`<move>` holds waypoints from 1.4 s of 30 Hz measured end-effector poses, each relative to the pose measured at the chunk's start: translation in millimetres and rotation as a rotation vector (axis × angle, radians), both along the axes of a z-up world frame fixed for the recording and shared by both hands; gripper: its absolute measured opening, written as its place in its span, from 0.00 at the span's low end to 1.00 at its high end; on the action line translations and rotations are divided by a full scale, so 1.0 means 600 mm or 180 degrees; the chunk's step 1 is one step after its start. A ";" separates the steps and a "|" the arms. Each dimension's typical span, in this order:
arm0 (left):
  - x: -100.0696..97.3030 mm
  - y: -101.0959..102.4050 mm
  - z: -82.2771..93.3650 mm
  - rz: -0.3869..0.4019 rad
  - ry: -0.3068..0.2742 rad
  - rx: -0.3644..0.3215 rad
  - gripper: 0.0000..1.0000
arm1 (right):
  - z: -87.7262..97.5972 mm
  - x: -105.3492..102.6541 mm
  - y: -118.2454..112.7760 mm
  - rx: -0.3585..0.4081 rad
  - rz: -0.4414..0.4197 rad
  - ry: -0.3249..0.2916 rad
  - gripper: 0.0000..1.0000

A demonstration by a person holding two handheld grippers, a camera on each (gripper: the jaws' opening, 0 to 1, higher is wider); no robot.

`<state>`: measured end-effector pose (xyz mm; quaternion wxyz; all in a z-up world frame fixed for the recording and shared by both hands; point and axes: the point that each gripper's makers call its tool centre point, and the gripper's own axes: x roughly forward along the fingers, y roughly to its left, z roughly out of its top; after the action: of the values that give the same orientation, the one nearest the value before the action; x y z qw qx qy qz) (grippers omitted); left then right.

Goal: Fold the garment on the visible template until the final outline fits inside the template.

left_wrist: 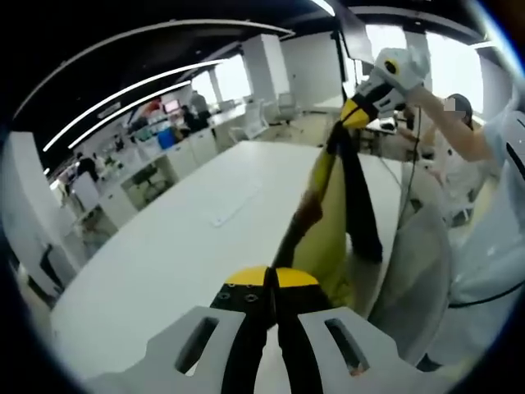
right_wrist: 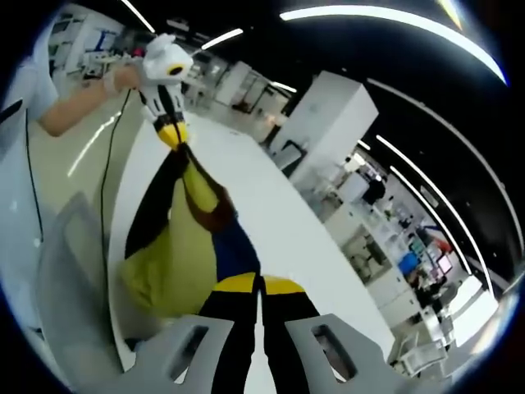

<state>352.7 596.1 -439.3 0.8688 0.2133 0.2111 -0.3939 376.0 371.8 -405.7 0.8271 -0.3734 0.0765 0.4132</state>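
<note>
A person lifts a yellow, black and blue garment [left_wrist: 332,222] clear of a long white table [left_wrist: 180,246] in an open-plan office, stretching it between two hand-held grippers. In the left gripper view, the left gripper [left_wrist: 273,283] sits at the bottom centre of the frame, its yellow-tipped jaws pressed together on a black edge of the cloth. From there the fabric runs up to the upper right of the frame, where the right gripper [left_wrist: 354,113], held in a hand [left_wrist: 410,78], pinches the other end.

In the right gripper view, the right gripper [right_wrist: 260,286] at the bottom centre has its jaws closed on the dark fabric, and the garment [right_wrist: 184,238] bunches in yellow folds at lower left before narrowing toward the upper left. There the left gripper [right_wrist: 171,135] clamps the far end, a cable [right_wrist: 102,205] trailing down from it. A grey chair [right_wrist: 66,279] back stands at the left edge of that frame, beside the table [right_wrist: 279,230]. Office desks and people fill the blurred background.
</note>
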 end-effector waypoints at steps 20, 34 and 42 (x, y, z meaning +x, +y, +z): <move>-0.035 -0.005 0.074 -0.0094 -0.0276 0.0218 0.00 | 0.075 -0.042 0.000 -0.0138 0.0022 -0.0273 0.01; -0.053 -0.002 0.118 -0.0102 -0.0458 0.0255 0.00 | 0.116 -0.066 0.001 -0.0140 0.0036 -0.0457 0.01; -0.071 -0.003 0.143 -0.0106 -0.0597 0.0274 0.00 | 0.135 -0.088 0.000 -0.0122 0.0030 -0.0568 0.01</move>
<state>310.2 594.0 -353.4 0.8681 0.2899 0.1420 -0.3771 323.3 371.8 -324.9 0.8213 -0.4248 0.0086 0.3806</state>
